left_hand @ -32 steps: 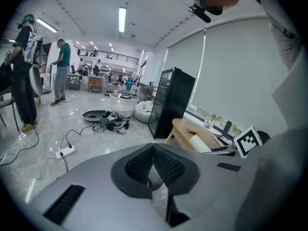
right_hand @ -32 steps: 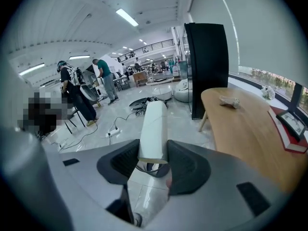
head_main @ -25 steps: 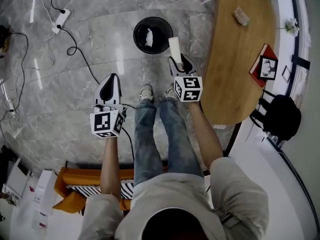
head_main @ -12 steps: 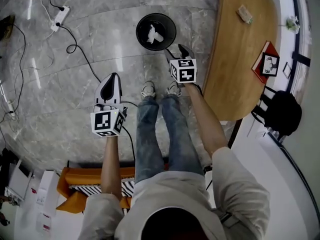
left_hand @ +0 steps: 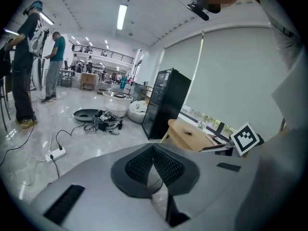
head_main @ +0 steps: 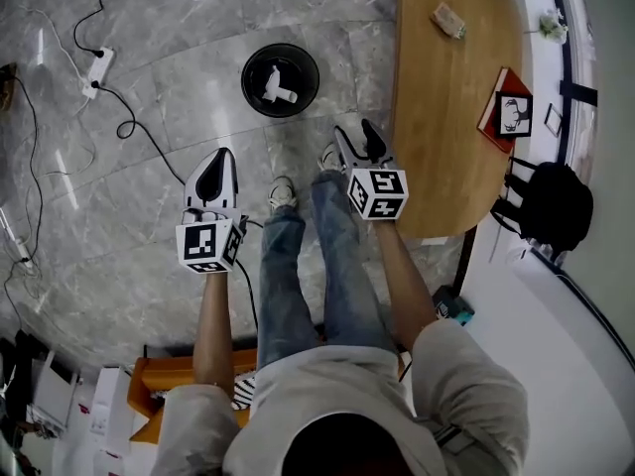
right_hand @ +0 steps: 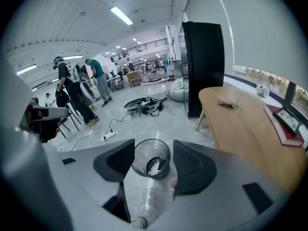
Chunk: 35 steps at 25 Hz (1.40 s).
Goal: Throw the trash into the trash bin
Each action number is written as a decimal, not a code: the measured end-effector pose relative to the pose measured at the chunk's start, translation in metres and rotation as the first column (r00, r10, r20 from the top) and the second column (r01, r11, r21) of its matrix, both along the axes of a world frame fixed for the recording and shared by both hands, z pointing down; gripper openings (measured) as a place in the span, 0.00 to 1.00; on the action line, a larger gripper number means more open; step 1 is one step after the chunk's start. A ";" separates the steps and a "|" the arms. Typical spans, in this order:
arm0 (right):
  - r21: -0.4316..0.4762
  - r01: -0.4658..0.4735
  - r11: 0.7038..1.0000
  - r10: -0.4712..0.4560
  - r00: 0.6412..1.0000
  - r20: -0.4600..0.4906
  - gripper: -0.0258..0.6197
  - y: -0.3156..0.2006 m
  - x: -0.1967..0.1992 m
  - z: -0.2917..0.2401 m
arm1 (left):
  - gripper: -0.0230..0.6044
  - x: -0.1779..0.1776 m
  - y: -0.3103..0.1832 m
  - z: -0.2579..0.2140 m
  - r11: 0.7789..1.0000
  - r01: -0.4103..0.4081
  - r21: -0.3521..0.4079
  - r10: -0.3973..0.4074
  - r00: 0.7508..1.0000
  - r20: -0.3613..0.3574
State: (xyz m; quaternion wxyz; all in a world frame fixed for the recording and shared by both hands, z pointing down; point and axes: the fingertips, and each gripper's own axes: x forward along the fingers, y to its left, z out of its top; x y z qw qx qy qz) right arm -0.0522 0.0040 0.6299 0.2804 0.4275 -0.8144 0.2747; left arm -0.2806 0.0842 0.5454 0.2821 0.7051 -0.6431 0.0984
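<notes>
Far right on the table [head_main: 446, 117], a scrap [head_main: 448, 20] is lying nearer the right gripper [head_main: 354, 137], whose wide, empty fingers [right_hand: 192, 165] have just been closing slightly, while those of the left gripper [head_main: 222, 159] are pressing shut.

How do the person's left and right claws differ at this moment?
The left claw's jaws are shut together. The right claw's jaws stand apart, having just opened wide and eased back slightly. The right claw hangs beside the wooden table, and the trash bin shows between its jaws in its own view. The left claw hangs over the floor on the other side of the person's legs. Both are empty and point downward.
</notes>
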 end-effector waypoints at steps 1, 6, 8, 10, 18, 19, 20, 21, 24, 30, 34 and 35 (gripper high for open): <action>0.003 -0.019 1.000 0.019 1.000 0.004 0.45 0.001 0.009 -0.003 | 0.07 0.005 -0.004 0.000 1.000 -0.013 -0.001 0.013 1.000 0.002; 0.004 -0.093 0.996 0.093 0.996 0.005 0.45 -0.005 0.054 -0.003 | 0.07 0.033 -0.028 0.006 0.998 -0.068 -0.016 0.069 0.998 0.014; 0.006 -0.122 0.993 0.122 0.993 0.001 0.45 -0.012 0.072 -0.004 | 0.07 0.044 -0.040 0.006 0.996 -0.086 -0.021 0.087 0.996 0.020; 0.009 -0.149 0.989 0.149 0.989 -0.001 0.45 -0.025 0.088 -0.005 | 0.07 0.053 -0.058 0.005 0.995 -0.102 -0.022 0.102 0.994 0.036; 0.019 -0.293 0.956 0.293 0.955 -0.038 0.45 -0.077 0.163 -0.013 | 0.07 0.106 -0.146 -0.011 0.978 -0.205 -0.021 0.206 0.977 0.052; 0.023 -0.310 0.951 0.310 0.950 -0.038 0.45 -0.085 0.172 -0.015 | 0.07 0.115 -0.159 -0.013 0.974 -0.226 -0.018 0.227 0.972 0.054; 0.025 -0.325 0.945 0.326 0.945 -0.039 0.45 -0.091 0.181 -0.016 | 0.07 0.125 -0.172 -0.016 0.969 -0.245 -0.013 0.245 0.968 0.054; 0.025 -0.341 0.940 0.342 0.939 -0.042 0.45 -0.096 0.190 -0.016 | 0.07 0.134 -0.185 -0.018 0.965 -0.263 -0.007 0.263 0.963 0.052; 0.019 -0.387 0.922 0.387 0.921 -0.044 0.45 -0.111 0.207 -0.014 | 0.07 0.155 -0.218 -0.023 0.951 -0.310 0.004 0.310 0.950 0.049; -0.005 -0.406 0.914 0.406 0.913 -0.033 0.45 -0.139 0.218 -0.003 | 0.07 0.181 -0.258 -0.022 0.930 -0.367 -0.007 0.366 0.929 0.046; -0.011 -0.377 0.926 0.376 0.925 -0.048 0.45 -0.170 0.219 0.014 | 0.07 0.185 -0.269 -0.012 0.931 -0.363 -0.030 0.364 0.930 0.042; -0.013 -0.370 0.929 0.369 0.928 -0.049 0.45 -0.179 0.218 0.018 | 0.07 0.185 -0.271 -0.010 0.932 -0.359 -0.038 0.361 0.932 0.042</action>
